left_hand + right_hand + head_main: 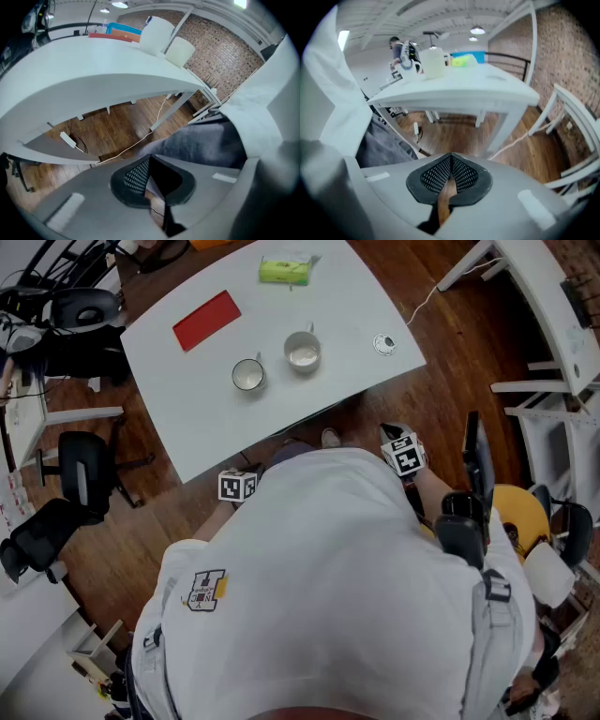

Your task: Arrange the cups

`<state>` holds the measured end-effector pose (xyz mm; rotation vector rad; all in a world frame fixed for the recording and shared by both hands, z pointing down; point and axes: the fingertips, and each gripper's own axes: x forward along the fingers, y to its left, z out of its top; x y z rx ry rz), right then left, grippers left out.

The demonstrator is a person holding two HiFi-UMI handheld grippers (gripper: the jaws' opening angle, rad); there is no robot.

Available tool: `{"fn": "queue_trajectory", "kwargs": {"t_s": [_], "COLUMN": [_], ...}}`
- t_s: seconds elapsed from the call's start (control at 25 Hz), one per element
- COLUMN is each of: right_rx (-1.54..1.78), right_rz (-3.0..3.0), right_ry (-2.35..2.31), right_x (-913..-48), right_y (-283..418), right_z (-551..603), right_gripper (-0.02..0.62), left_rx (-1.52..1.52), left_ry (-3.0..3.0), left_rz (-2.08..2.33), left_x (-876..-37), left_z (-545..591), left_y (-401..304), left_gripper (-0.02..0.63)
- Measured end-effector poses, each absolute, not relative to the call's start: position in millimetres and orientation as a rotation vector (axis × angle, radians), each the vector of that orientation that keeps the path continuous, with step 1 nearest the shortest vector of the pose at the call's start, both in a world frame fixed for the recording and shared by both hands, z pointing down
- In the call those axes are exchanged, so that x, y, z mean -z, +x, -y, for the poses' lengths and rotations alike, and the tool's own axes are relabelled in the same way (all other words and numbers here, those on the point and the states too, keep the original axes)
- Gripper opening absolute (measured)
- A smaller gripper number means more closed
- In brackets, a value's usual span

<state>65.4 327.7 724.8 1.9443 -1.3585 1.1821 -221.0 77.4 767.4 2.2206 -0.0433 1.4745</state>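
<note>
Two white cups stand side by side on the white table (187, 418): the left cup (248, 375) and the right cup (303, 352). Both grippers hang low in front of the table's near edge, close to the person's body and well short of the cups. The left gripper (149, 174) is shut with nothing in it; its marker cube (237, 486) shows by the person's shirt. The right gripper (450, 177) is shut and empty too, with its cube (405, 454) off to the right. From below the tabletop the left gripper view catches both cups (156, 35) (180, 50). The right gripper view shows one cup (432, 62).
On the table lie a red flat rectangle (206, 320), a green packet (285, 271) at the far edge and a small round white object (384, 344) near the right corner. Black office chairs (82, 470) stand to the left. White furniture frames (553, 352) stand to the right.
</note>
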Motion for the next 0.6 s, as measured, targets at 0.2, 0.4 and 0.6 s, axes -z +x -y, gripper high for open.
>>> {"fn": "queue_trajectory", "kwargs": {"t_s": [0.2,0.4,0.6], "right_rx": [-0.583,-0.414,-0.454], "right_rz": [1.511,1.658,1.685], "right_ry": [2.075,2.024,2.01], "right_x": [-616.0,-576.5,-583.6], "right_y": [83.0,82.9,95.8], "right_z": [-218.5,-127.9,-76.7], "right_gripper": [0.0,0.208,0.356], "left_rx": [-1.461,-1.532,-1.462], "left_ry": [2.184,2.2,2.19], "left_rz": [0.031,-0.022,0.065], "left_x": [-756.6,-760.3,-755.7], "left_z": [-62.0,-46.0,-46.3], "left_y": [-230.5,-257.4,-277.8], "left_gripper": [0.0,0.0,0.0]}}
